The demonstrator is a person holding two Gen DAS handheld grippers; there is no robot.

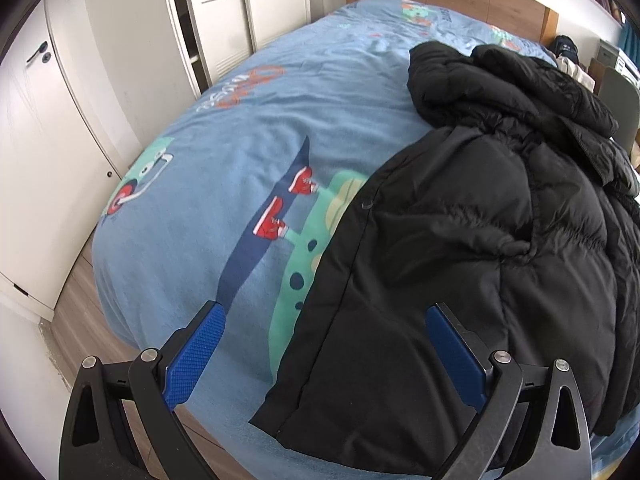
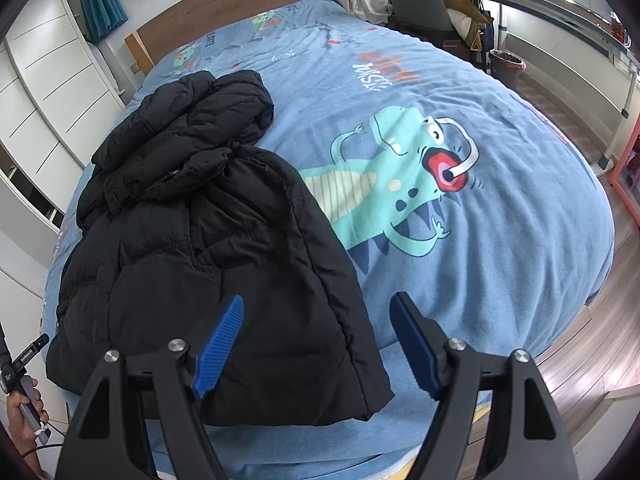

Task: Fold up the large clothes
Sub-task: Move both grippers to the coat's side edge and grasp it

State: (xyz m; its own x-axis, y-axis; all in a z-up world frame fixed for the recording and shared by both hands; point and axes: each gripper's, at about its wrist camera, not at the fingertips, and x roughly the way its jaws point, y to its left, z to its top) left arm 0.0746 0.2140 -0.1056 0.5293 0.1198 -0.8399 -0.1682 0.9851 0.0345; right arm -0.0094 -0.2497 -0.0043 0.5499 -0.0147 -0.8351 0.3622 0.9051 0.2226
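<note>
A black puffer jacket [image 1: 472, 248] lies on the blue dinosaur-print bed [image 1: 224, 160], folded lengthwise with its hood at the far end. In the right wrist view the jacket [image 2: 208, 248] fills the left half of the bed [image 2: 480, 240]. My left gripper [image 1: 324, 312] is open and empty, hovering over the jacket's near left hem. My right gripper [image 2: 318, 304] is open and empty, over the jacket's near right hem. Neither gripper touches the fabric.
White wardrobes [image 1: 132, 40] stand left of the bed, a wooden headboard [image 2: 224, 4] at its far end. A grey chair [image 2: 420, 4] with clothes and a bin [image 2: 506, 66] stand at the far right. Wooden floor [image 2: 592, 360] surrounds the bed.
</note>
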